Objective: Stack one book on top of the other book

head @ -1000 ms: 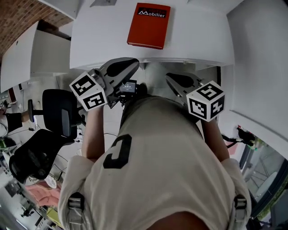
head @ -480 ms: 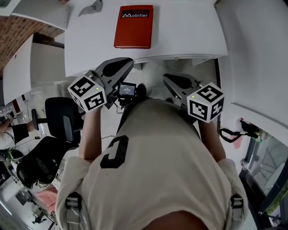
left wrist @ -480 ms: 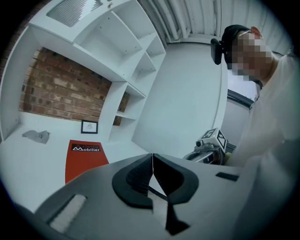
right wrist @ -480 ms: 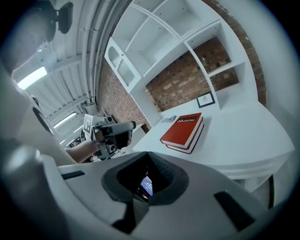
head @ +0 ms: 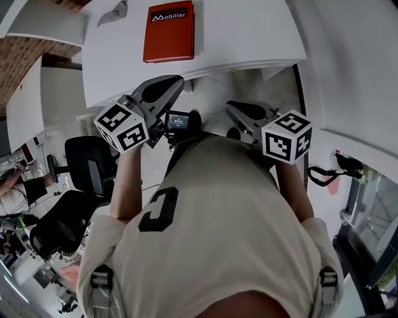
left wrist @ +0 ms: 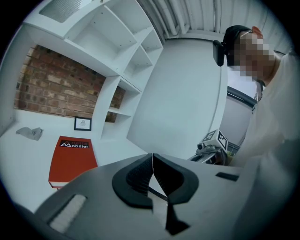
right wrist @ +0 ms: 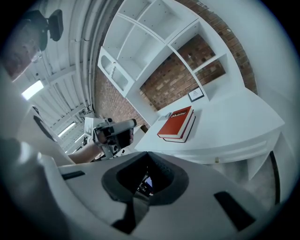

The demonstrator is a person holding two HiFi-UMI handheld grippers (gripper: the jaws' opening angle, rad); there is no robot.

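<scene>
Two red books lie stacked on the white desk (head: 249,37); the top book (head: 169,31) bears the white word "Mobilier". The right gripper view shows both books (right wrist: 177,124), one squarely on the other. The left gripper view shows the stack (left wrist: 70,157) at lower left. My left gripper (head: 173,85) hangs short of the desk's front edge, close to the person's chest, shut and empty (left wrist: 153,157). My right gripper (head: 234,107) is level with it on the right, also shut on nothing (right wrist: 147,156). Neither touches the books.
A crumpled grey scrap (head: 112,12) lies left of the books, and a small framed picture (left wrist: 82,123) stands behind them. White shelves and a brick wall back the desk. A black office chair (head: 87,171) stands on the floor at the left.
The desk and the books have slid up and to the left in the head view. Both grippers stay shut near the chest, the right cube rolled a little.
</scene>
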